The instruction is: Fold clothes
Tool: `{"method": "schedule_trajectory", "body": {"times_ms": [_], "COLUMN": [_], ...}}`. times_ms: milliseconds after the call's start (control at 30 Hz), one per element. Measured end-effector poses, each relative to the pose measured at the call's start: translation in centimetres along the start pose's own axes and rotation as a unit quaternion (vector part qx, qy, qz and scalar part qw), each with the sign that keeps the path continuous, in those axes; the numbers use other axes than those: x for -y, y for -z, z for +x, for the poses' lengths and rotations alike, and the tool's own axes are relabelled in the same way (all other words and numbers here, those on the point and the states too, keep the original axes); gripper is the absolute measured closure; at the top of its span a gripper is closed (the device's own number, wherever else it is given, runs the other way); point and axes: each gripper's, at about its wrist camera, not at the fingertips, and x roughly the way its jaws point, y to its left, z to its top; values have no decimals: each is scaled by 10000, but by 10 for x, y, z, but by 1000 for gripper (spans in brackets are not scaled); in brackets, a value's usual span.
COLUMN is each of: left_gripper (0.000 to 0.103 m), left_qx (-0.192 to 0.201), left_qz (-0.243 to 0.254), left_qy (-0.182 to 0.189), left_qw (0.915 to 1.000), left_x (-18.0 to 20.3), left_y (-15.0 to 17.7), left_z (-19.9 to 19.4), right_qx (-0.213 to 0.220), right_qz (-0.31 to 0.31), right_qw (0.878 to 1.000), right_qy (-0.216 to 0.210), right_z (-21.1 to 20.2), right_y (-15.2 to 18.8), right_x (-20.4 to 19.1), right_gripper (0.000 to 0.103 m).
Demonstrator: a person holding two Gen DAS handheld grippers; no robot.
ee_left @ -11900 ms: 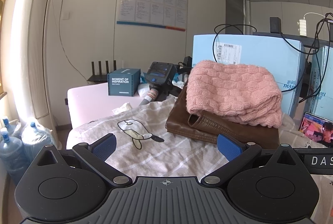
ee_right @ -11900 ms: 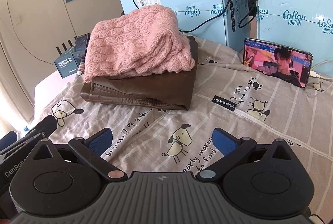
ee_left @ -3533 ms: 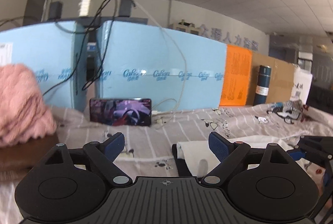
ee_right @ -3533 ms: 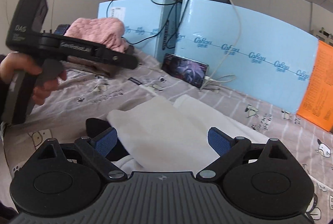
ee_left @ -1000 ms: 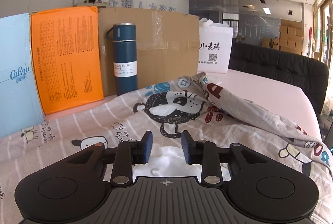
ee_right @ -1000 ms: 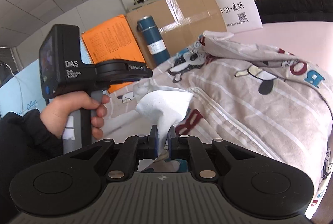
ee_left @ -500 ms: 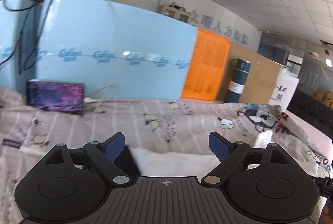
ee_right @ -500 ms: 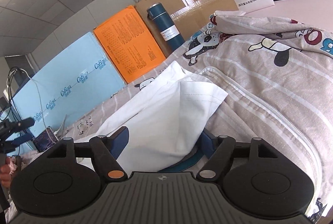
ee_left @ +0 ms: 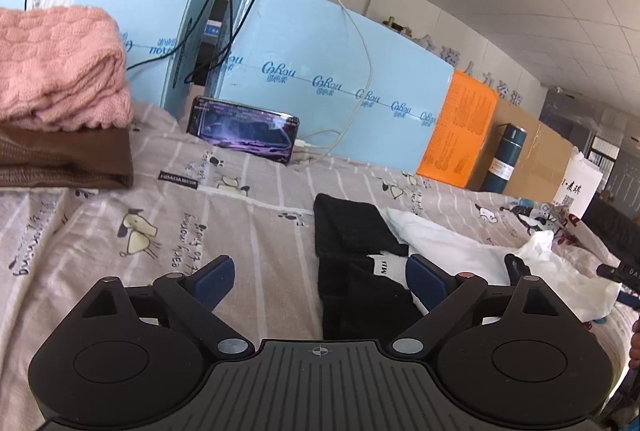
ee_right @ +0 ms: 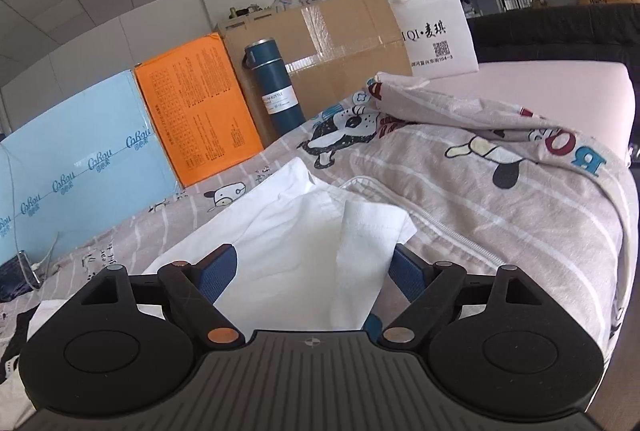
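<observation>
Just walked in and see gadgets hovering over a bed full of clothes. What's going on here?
A person is folding clothes with a handheld gripper in each hand. The left gripper is open, low over the black part of a black-and-white garment on the patterned bedsheet. The right gripper is open over the garment's white part. A folded pink sweater already sits on a folded brown garment.

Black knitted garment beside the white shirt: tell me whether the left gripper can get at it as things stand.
Probably yes. The left gripper is open just above the black knitted garment, whose near part lies bare on the printed bedsheet; only its right edge meets the white shirt.
</observation>
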Motion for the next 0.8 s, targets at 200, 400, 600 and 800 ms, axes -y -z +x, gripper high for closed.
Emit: {"method": "schedule_trajectory", "body": {"times_ms": [200, 400, 600, 800], "left_gripper": [6, 6, 6, 6], "left_qx": [186, 188, 13, -264], "left_qz": [1172, 2168, 2866, 3391], "left_qy": [-275, -501, -301, 22], "left_qw": [9926, 9747, 9576, 9404], "left_x": [13, 20, 31, 46], "left_y": [-10, -28, -37, -33], "left_z": [7, 30, 61, 96], "right_qx": [245, -450, -1049, -1544], "right_qz": [-537, -784, -1551, -1764], "right_qw": [9970, 9758, 9447, 9298], "right_qy": [-498, -1991, -2694, -2838], "right_z": [-13, 3, 19, 36], "right_y": [-12, -14, 3, 16], "right_x": [-21, -69, -117, -135], "right_gripper": [12, 11, 11, 13]}}
